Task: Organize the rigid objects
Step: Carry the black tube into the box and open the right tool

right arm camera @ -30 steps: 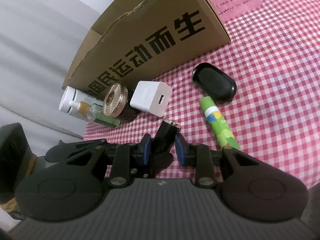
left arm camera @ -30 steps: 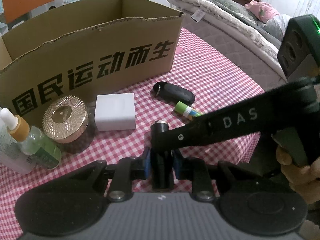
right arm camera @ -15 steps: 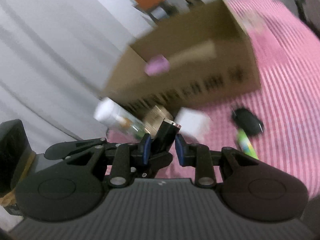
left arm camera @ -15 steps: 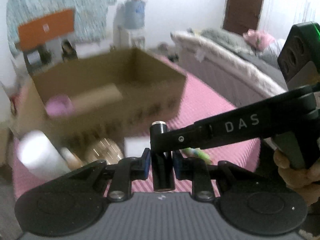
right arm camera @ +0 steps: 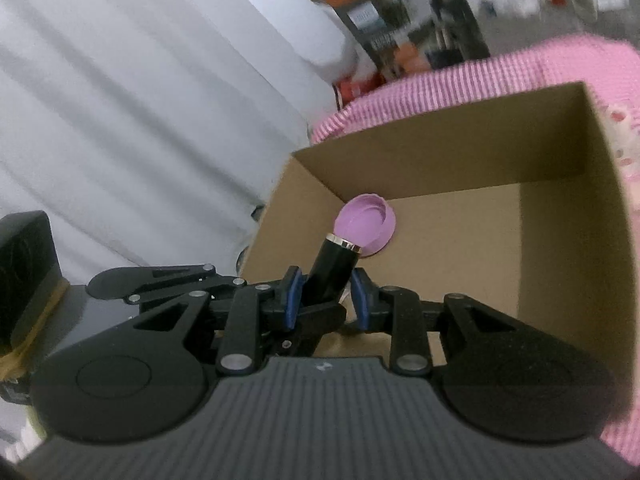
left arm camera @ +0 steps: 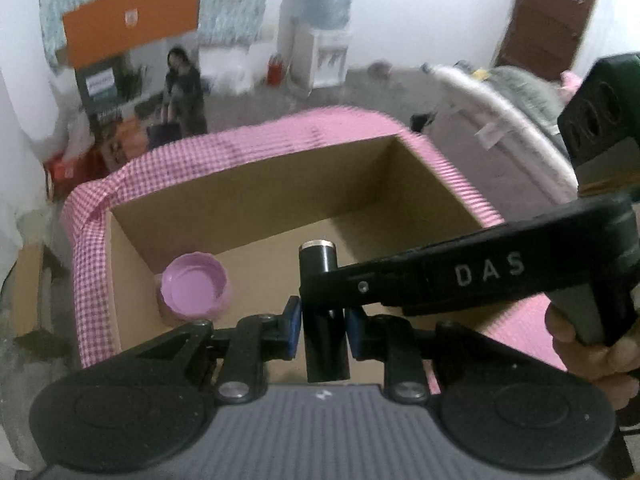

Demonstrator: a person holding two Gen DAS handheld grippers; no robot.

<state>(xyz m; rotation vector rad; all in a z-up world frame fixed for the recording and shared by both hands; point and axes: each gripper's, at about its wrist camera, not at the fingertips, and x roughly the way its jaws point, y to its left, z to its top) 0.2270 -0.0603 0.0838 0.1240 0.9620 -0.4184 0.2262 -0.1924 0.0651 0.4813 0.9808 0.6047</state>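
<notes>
An open cardboard box [left arm camera: 256, 196] on a pink checked cloth [left arm camera: 86, 264] holds a lilac cap [left arm camera: 194, 289]. Above it, the left gripper [left arm camera: 324, 330] and right gripper [right arm camera: 325, 299] both clamp one black tube [left arm camera: 325, 340].

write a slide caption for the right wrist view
Both grippers clamp a black cylindrical tube with metal rim above an open cardboard box holding a pink plastic jar.

There are two grippers: the left gripper [left arm camera: 322, 330] and the right gripper [right arm camera: 326, 296]. One black tube [left arm camera: 324, 320] with a metal rim sits between them. One cardboard box [left arm camera: 248, 196] is in view, holding one pink cap [left arm camera: 194, 290]. One checked cloth [left arm camera: 90, 240] and one hand [left arm camera: 592, 360] show.
</notes>
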